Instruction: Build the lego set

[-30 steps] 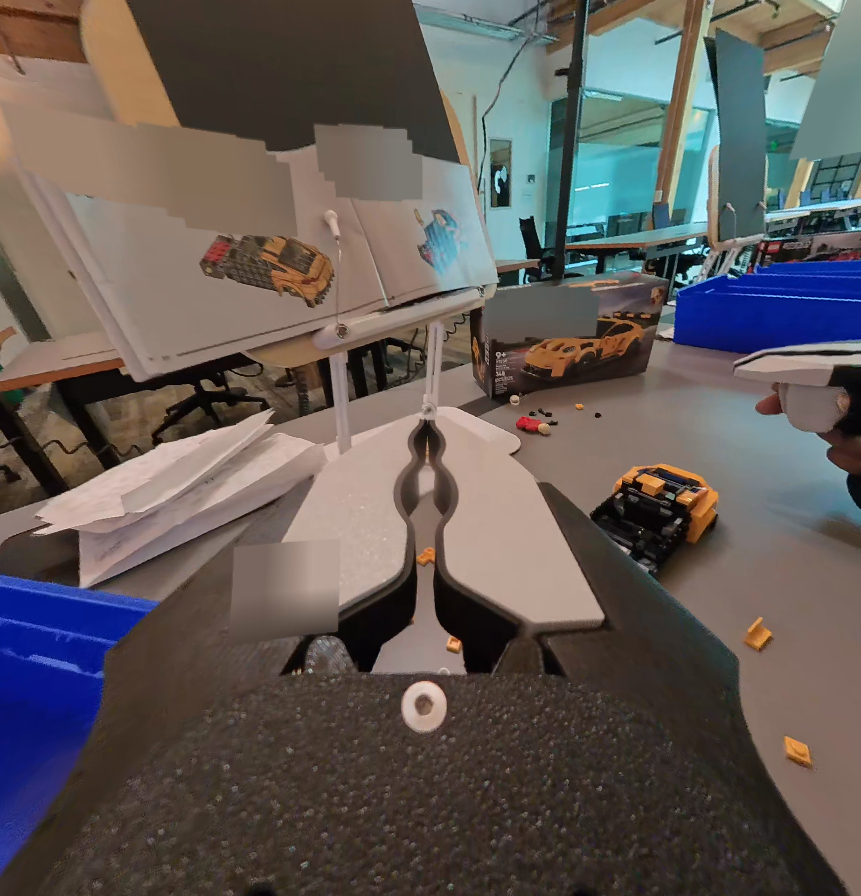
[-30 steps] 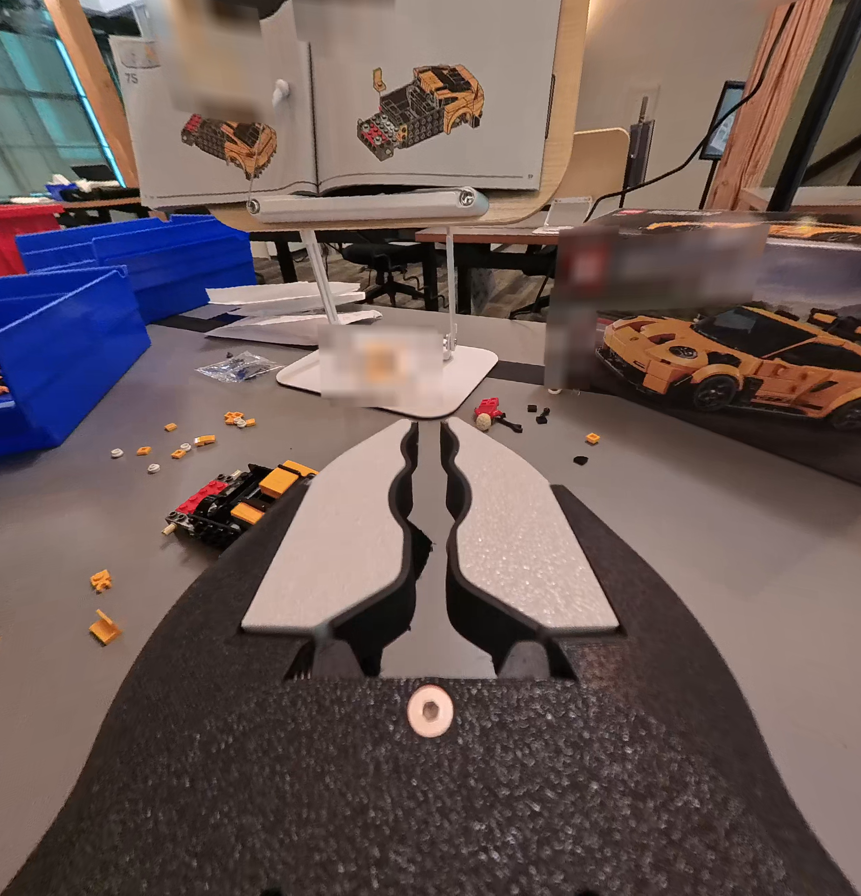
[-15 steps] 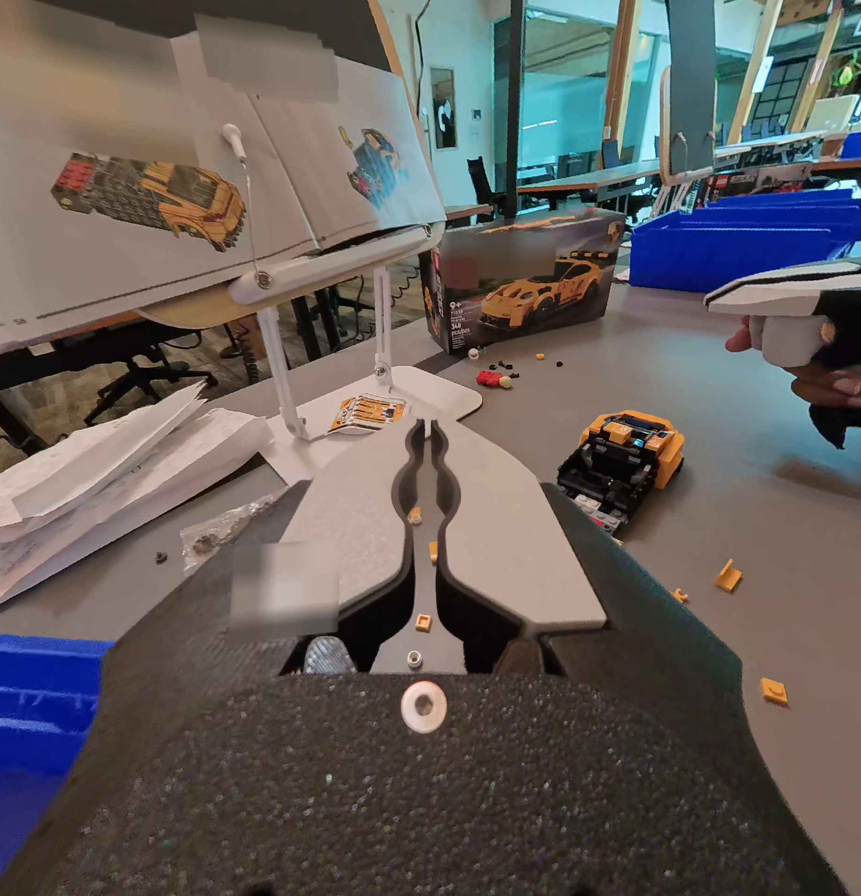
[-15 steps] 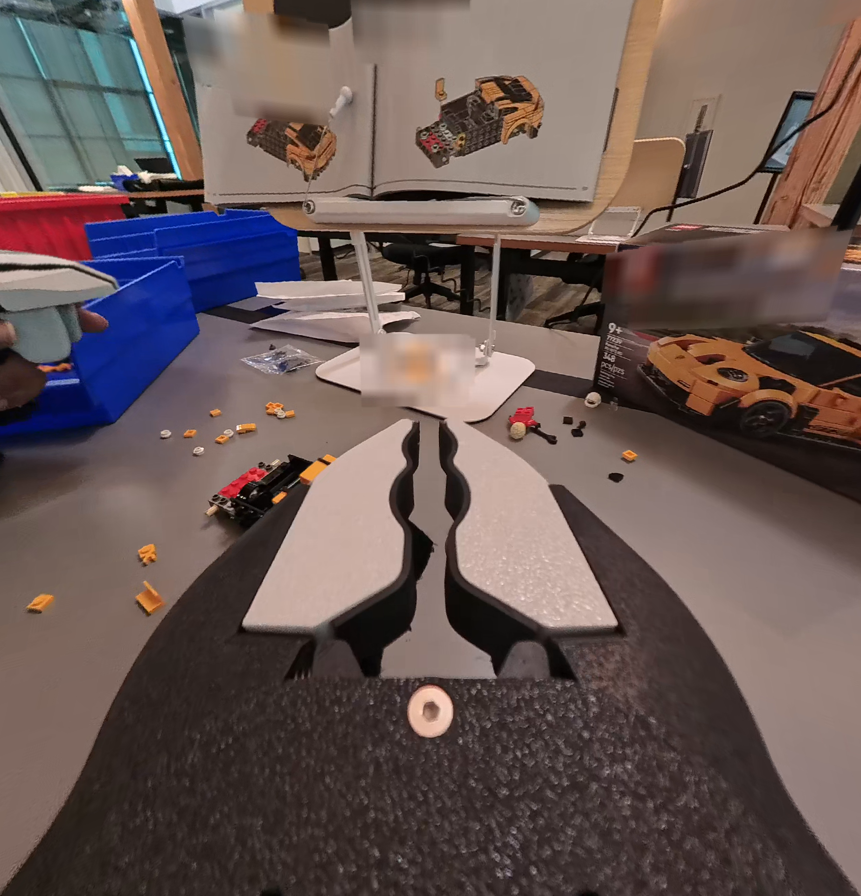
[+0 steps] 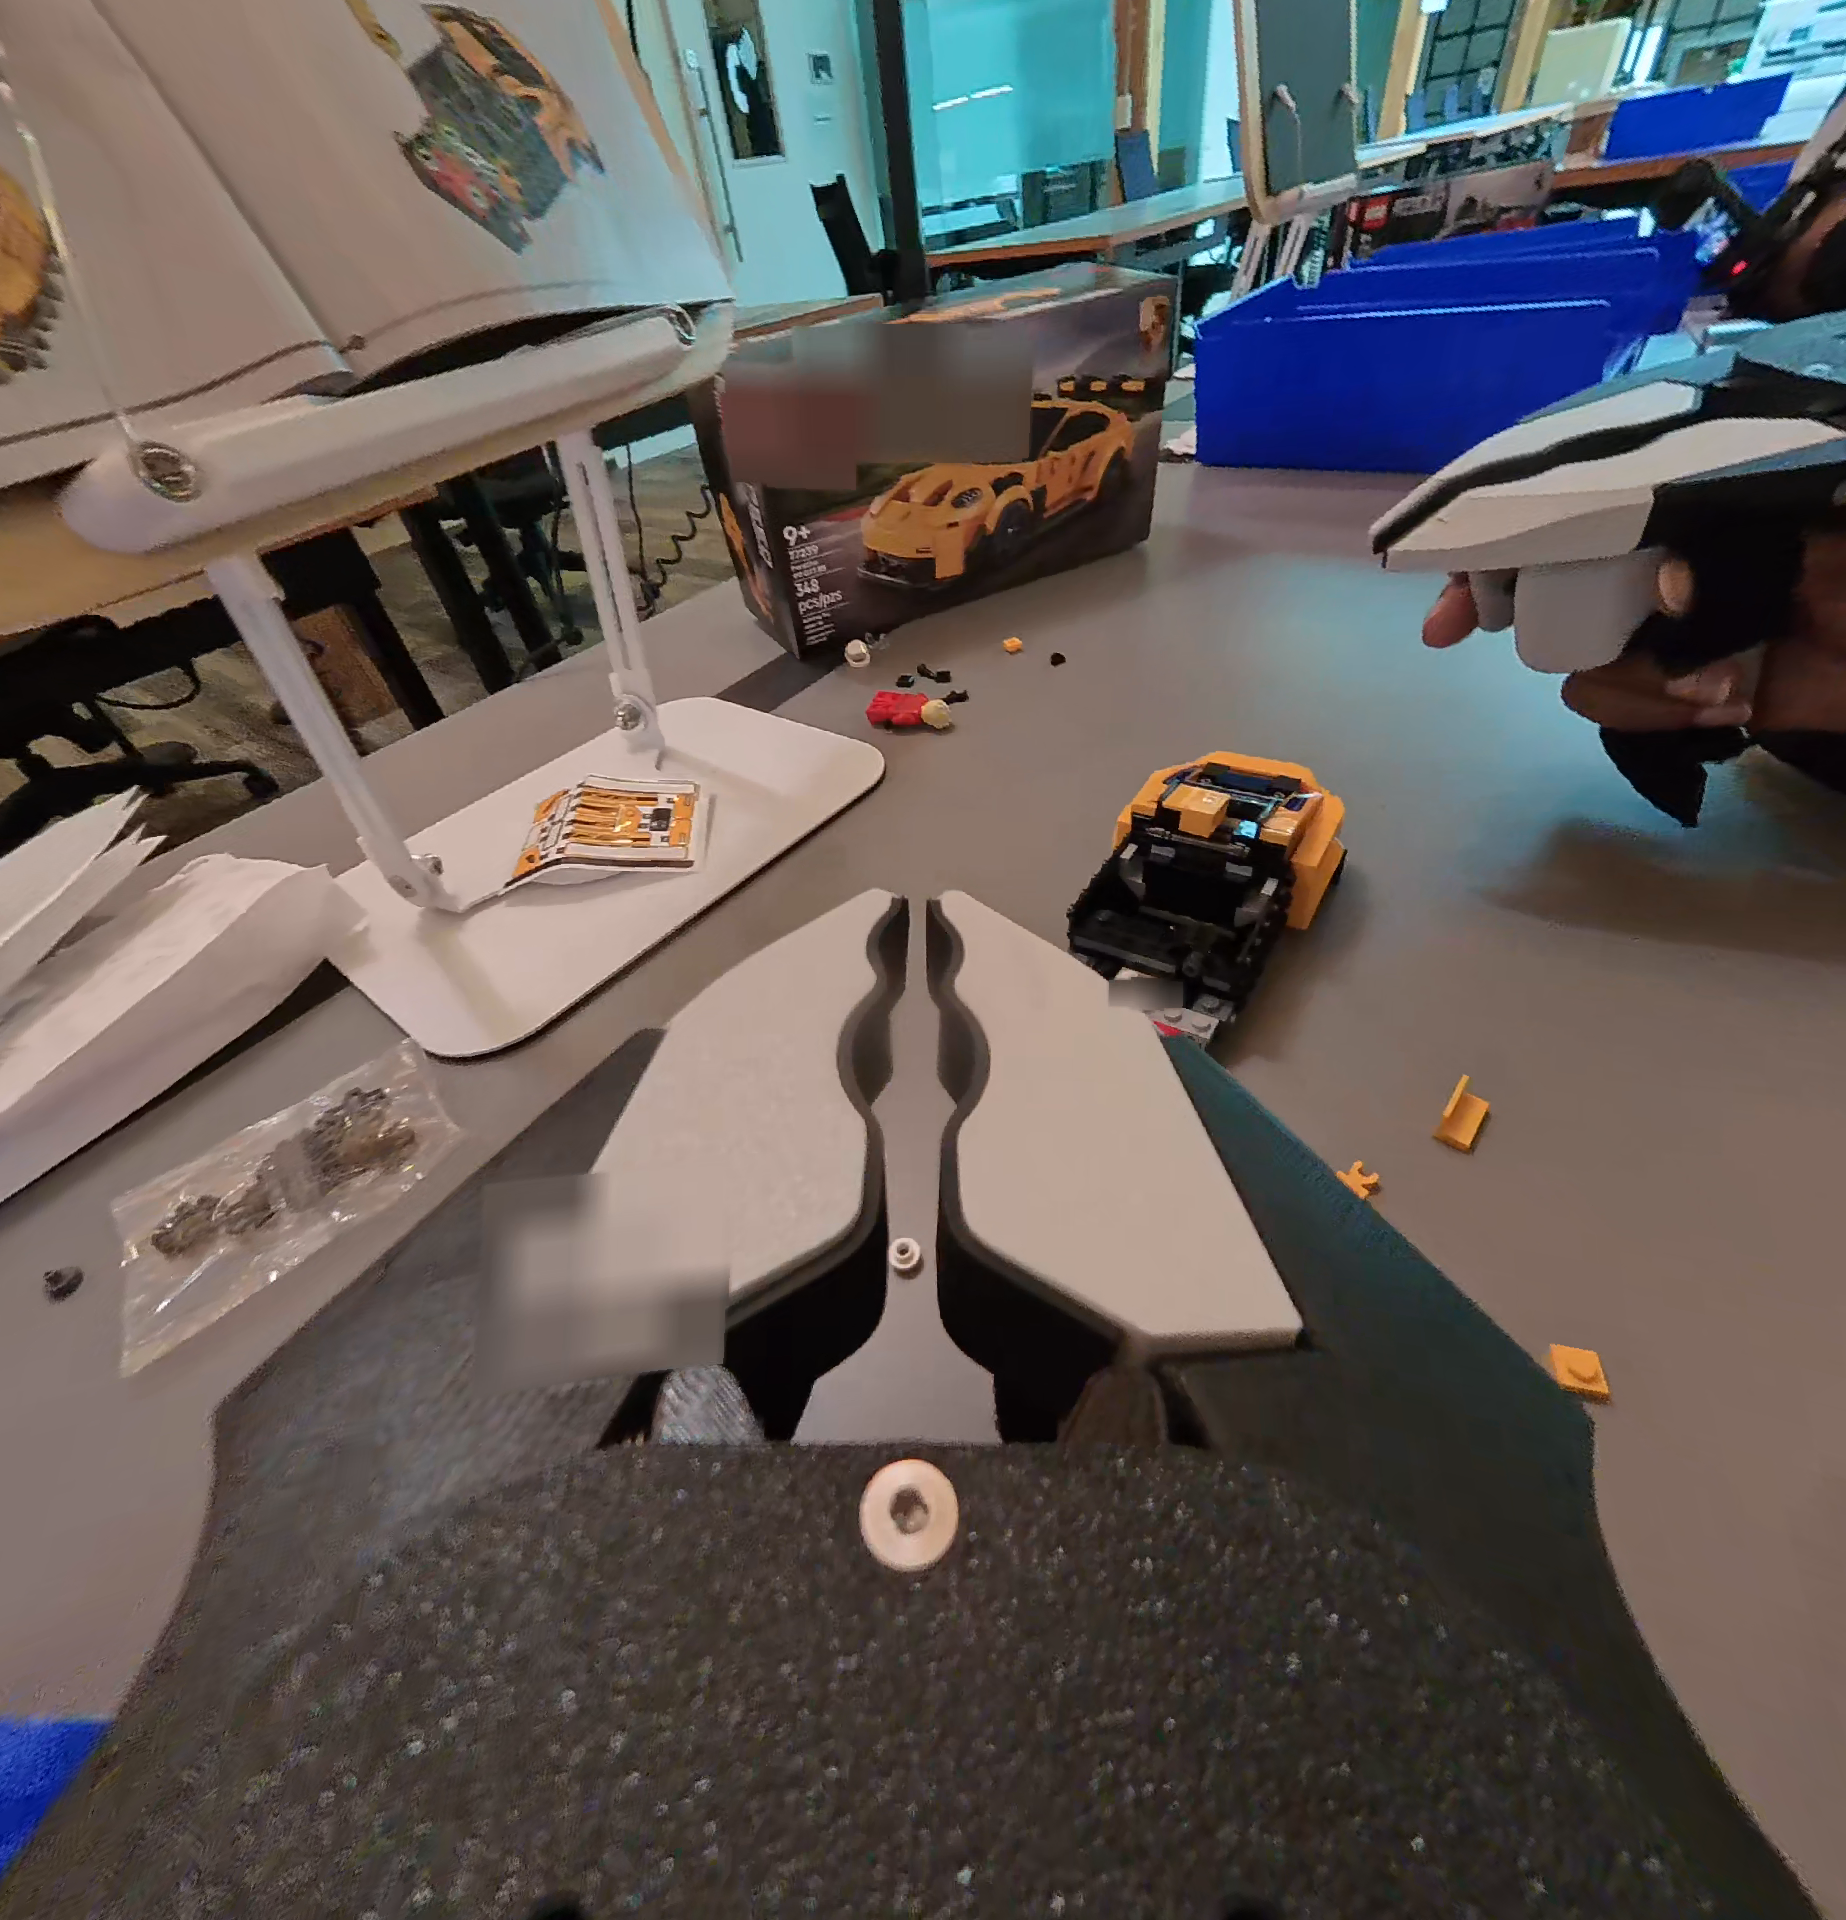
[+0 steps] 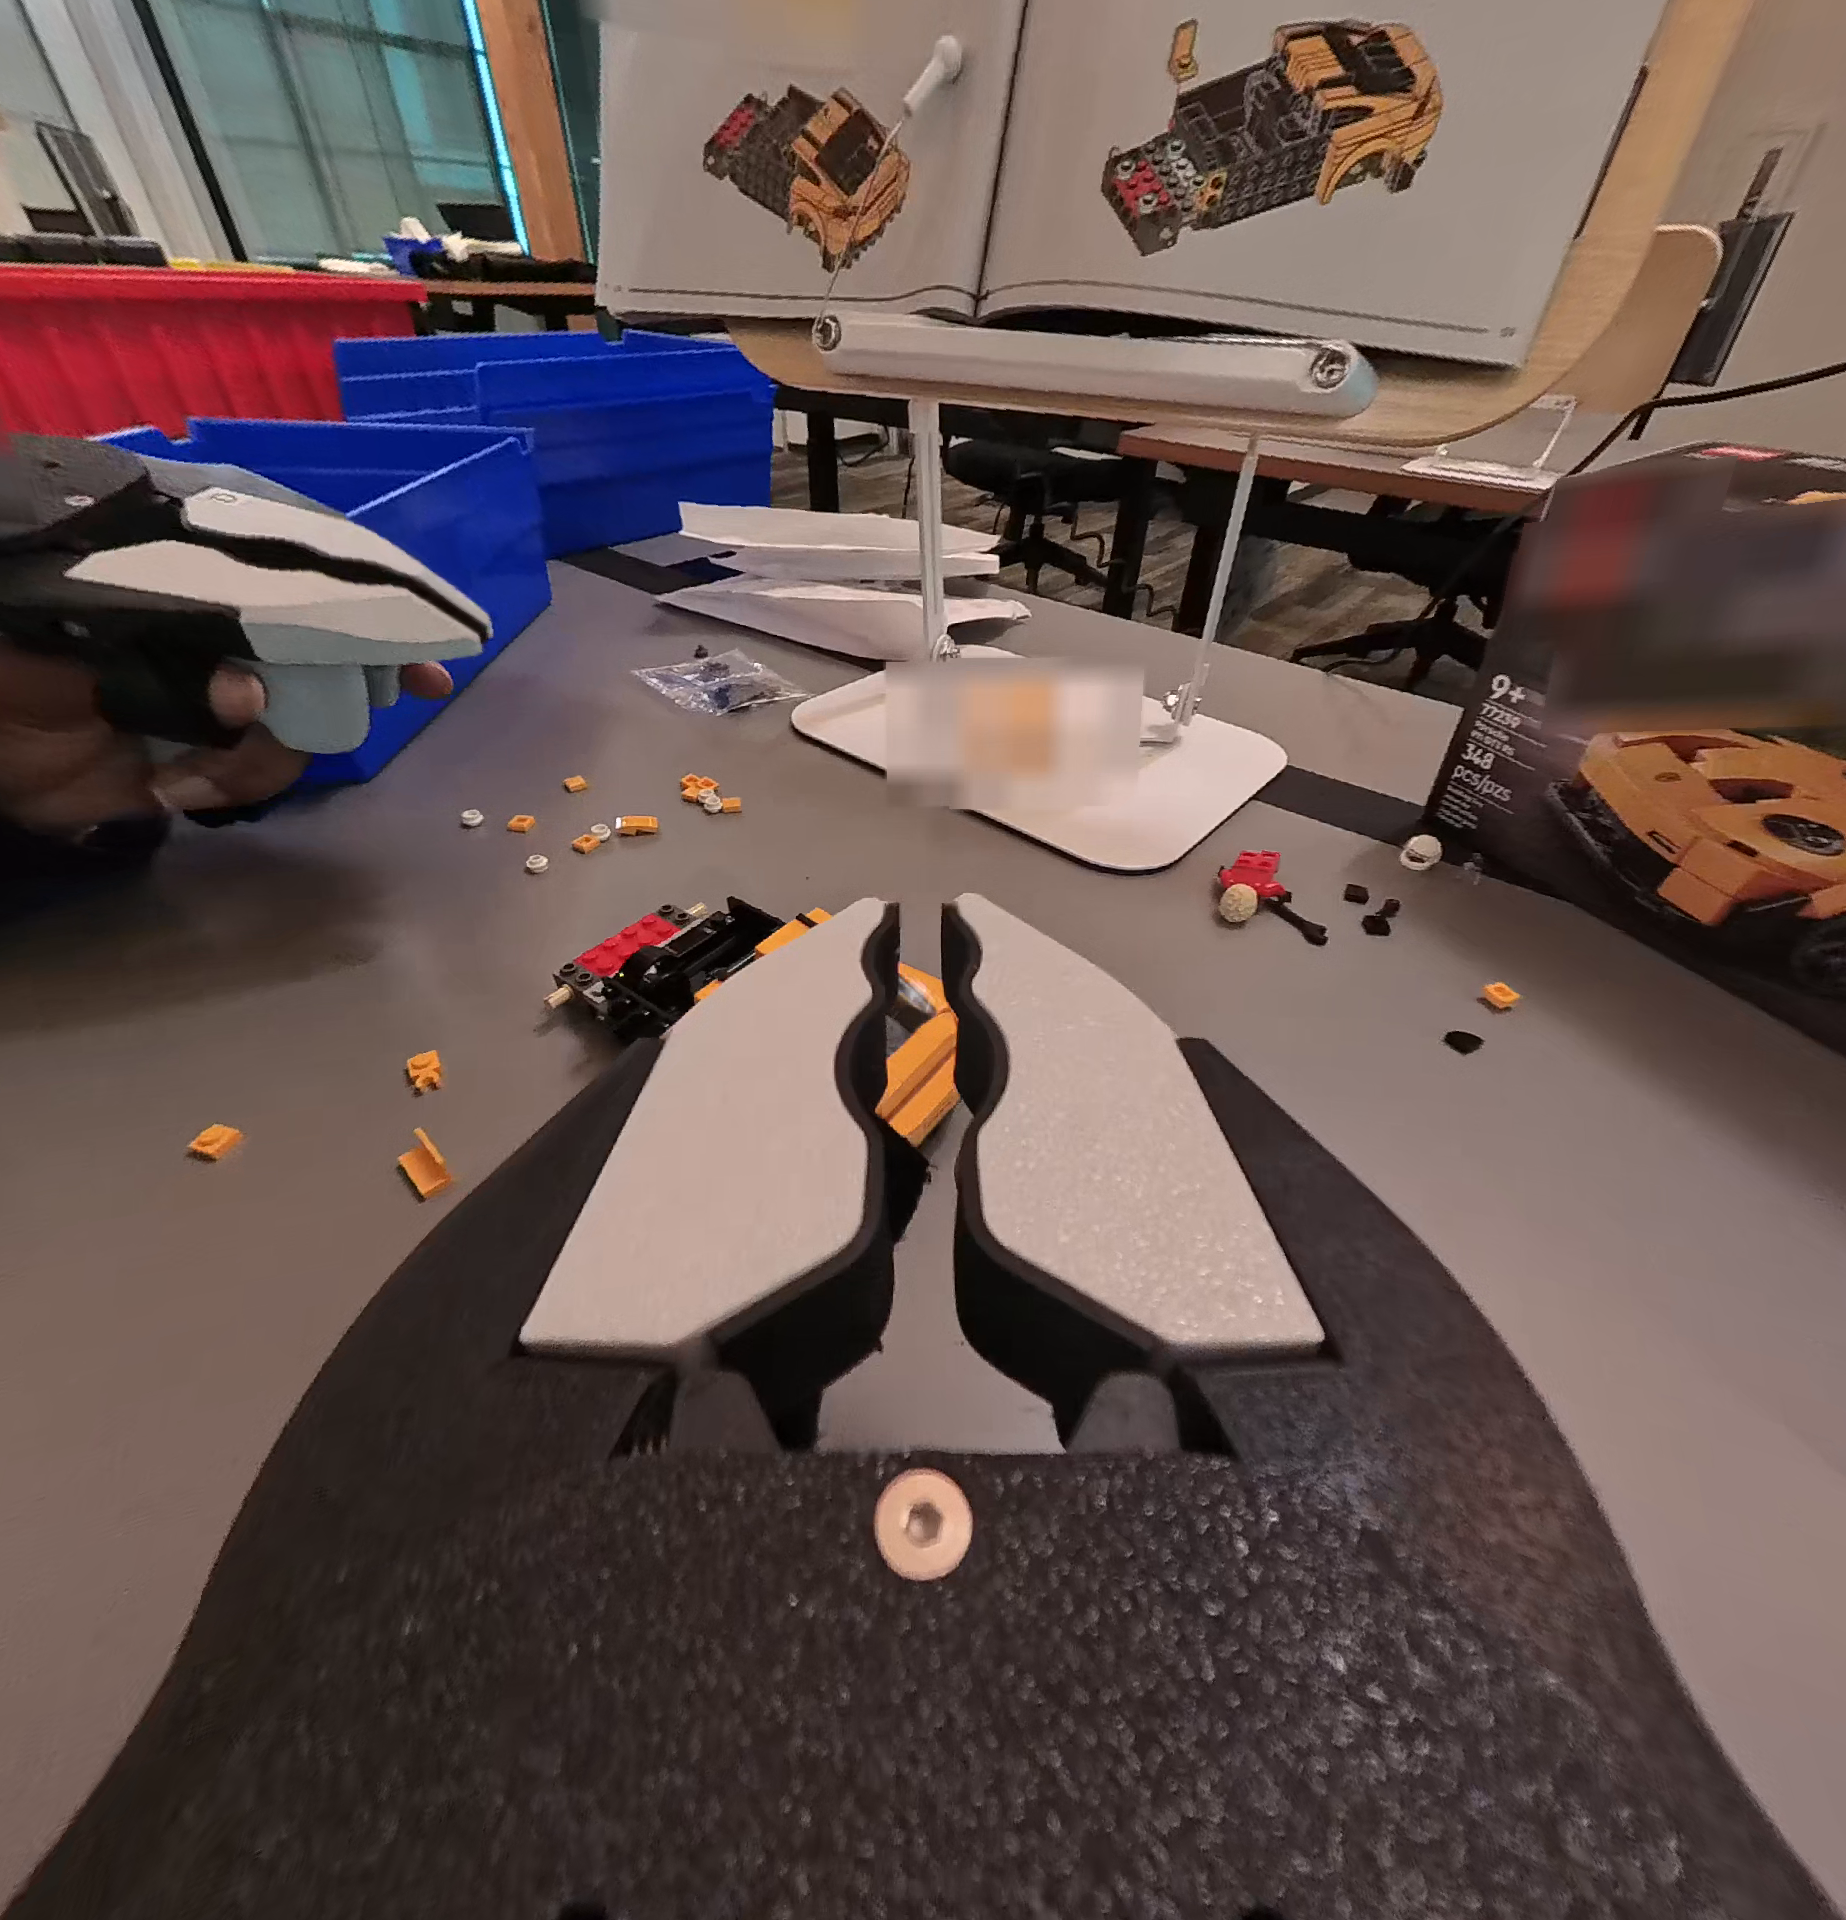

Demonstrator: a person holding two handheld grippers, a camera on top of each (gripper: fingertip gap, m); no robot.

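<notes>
A part-built orange and black lego car (image 5: 1210,873) sits on the grey table (image 5: 1418,1558). In the right wrist view the car (image 6: 670,961) lies just left of and partly under my fingers. My left gripper (image 5: 917,906) is shut and empty, hovering just left of the car. My right gripper (image 6: 919,912) is shut and empty, low over the car. Each gripper shows in the other's view, the right one (image 5: 1521,499) and the left one (image 6: 275,582), both held by hands. Loose orange pieces (image 6: 607,821) lie scattered, and some (image 5: 1459,1117) lie near the car.
An instruction book on a white stand (image 6: 1054,769) is at the back, with a sticker sheet (image 5: 618,831) on its base. The set's box (image 5: 950,468), a red minifigure (image 6: 1251,883), a bag of small parts (image 5: 275,1174), paper bags (image 5: 119,987) and blue bins (image 6: 462,520) surround the work area. About 20 cm separates my left fingertips from my right.
Both grippers have come lower and closer to the car. The left view has swung right. The car now sits partly under my right fingers. Both jaws stay shut.
</notes>
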